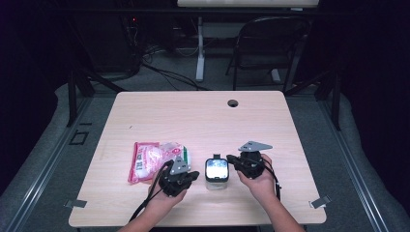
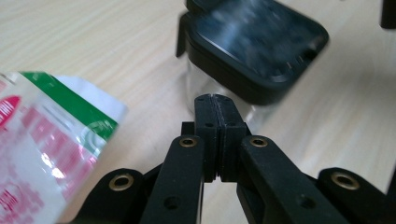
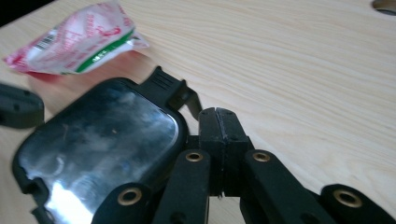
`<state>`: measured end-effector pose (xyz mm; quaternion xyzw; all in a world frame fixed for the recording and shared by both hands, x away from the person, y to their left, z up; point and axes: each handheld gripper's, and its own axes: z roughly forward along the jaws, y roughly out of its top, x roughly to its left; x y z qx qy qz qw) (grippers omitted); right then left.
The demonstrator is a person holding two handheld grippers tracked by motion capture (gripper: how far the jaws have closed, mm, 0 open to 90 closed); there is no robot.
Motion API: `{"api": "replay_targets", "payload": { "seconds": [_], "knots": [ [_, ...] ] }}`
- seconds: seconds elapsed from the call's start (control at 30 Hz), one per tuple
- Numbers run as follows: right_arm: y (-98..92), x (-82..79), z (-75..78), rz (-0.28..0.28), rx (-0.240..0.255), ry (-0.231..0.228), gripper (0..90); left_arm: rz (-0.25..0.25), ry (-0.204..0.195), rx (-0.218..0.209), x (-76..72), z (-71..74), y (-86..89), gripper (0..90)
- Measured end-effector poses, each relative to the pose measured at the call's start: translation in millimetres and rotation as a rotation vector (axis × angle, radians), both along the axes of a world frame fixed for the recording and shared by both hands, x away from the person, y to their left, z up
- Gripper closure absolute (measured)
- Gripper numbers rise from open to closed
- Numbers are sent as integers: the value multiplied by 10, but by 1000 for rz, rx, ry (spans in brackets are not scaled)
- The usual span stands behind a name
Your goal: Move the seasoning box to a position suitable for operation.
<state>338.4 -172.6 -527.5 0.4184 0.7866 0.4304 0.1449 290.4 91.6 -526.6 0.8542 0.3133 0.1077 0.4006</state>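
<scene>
Both grippers sit near the tabletop's (image 1: 145, 104) front edge, either side of the clear container with a black lid (image 1: 216, 173). My L gripper (image 1: 192, 176) has its jaws pressed together w/ nothing between, tips just short of the container wall. R gripper (image 1: 231, 159): jaws together too, empty, right beside the lid's latch side. Red-and-white packet (image 1: 152, 159) lies just left of the L gripper, toward the front-left corner.

The left gripper (image 2: 217, 105), jaws together, points at a black-lidded clear container (image 2: 254, 44) beside a pink packet (image 2: 42, 140).
</scene>
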Motion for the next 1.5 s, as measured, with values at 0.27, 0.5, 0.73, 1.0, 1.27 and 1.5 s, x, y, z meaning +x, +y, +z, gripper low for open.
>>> {"api": "replay_targets", "payload": {
  "seconds": [0.27, 0.5, 0.73, 1.0, 1.27, 1.5],
  "knots": [
    [12, 71, -16, 6, 39, 6, 900, -61, 47, 6, -137, -154, -201, 887],
    [-6, 70, -13, 23, 57, 18, 900, -69, 48, 10, -116, -197, -272, 863],
    [-24, 67, -6, 36, 49, 27, 900, -45, 54, 8, -99, -202, -233, 872],
    [12, -41, 20, 50, -5, 3, 900, 13, 62, 3, -42, -192, -109, 875],
    [18, -138, 18, 69, -4, 11, 900, 38, 58, 5, -18, -182, -68, 888],
    [50, -218, 1, 87, -21, 10, 876, 20, 79, 1, -92, -60, 16, 853]
  ]
}}
